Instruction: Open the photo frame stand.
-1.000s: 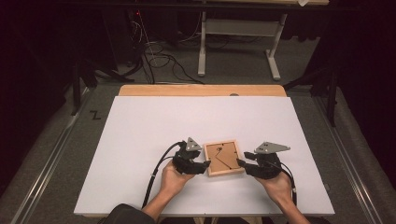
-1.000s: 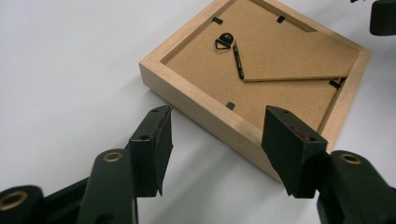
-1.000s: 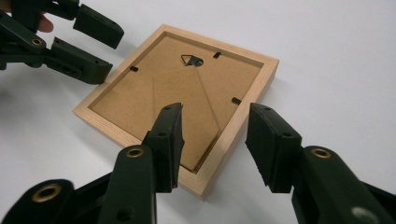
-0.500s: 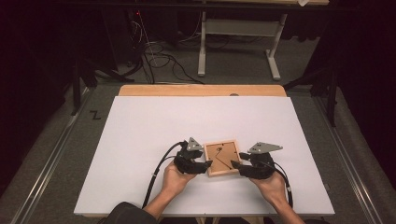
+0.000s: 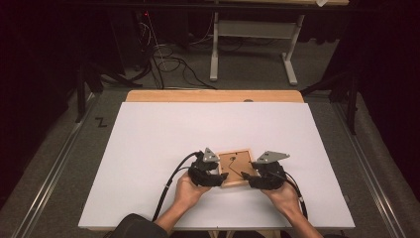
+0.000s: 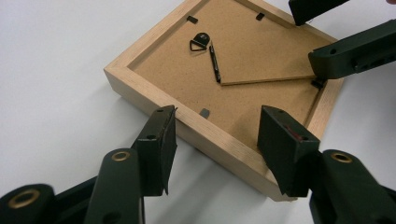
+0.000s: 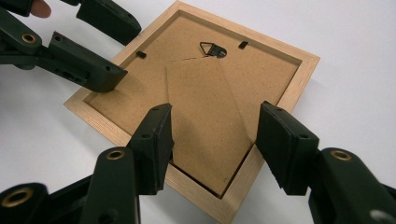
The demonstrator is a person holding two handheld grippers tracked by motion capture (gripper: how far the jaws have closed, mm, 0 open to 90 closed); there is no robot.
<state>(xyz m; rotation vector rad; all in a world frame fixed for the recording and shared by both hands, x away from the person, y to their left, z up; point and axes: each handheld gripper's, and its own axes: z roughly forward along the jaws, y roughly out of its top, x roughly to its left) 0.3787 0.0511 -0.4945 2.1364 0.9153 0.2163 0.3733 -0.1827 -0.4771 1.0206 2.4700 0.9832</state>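
Frame [image 5: 236,167] — between both grippers

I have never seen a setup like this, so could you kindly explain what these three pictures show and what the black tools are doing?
There is no robot here: a person holds a hand-held tool with two black jaws in each hand. The high view looks down on a white table; the left gripper is at the left and the right gripper at the right. The other two pictures come from cameras riding on each gripper, looking along its jaws.

Between them lies a wooden picture frame, face down, showing its brown backing board, a small metal hanger and a fold-out stand.

The left gripper's jaws have just been closing but stand apart, straddling the frame's edge without clamping it. The right gripper's jaws have just been opening over the stand. Nothing is held.
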